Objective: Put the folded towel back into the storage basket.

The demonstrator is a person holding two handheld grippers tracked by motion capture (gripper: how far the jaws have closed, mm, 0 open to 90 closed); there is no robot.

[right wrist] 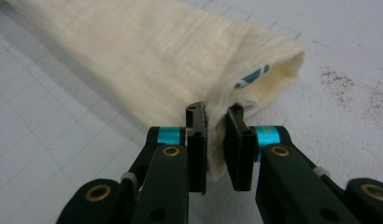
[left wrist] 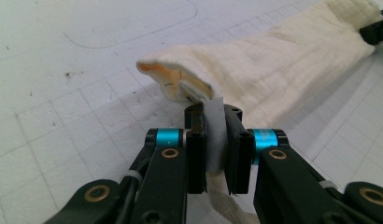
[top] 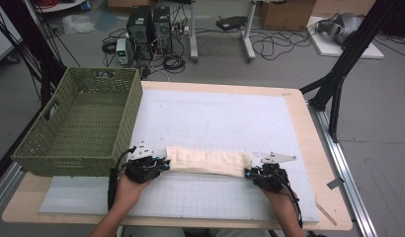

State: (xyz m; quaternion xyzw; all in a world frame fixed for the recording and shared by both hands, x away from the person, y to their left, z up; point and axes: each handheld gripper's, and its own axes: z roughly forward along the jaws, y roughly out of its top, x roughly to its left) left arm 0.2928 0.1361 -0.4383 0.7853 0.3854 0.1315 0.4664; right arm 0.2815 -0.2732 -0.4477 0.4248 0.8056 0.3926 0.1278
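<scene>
— Two claws, what does each grip?
— Left claw [top: 165, 165] is clamped on one end of a cream cloth [top: 208, 161]; right claw [top: 248, 172] pinches the opposite end.
— Where is the cloth?
— Stretched between both claws, folded into a long band and lying on the white gridded mat [top: 215, 123] on the counter [top: 309, 128].
— Anything beside them?
— Green woven basket [top: 77, 123] sits just beyond the left claw, at the counter's edge. Blue print [right wrist: 249, 77] shows inside the fold ahead of the right claw.
</scene>
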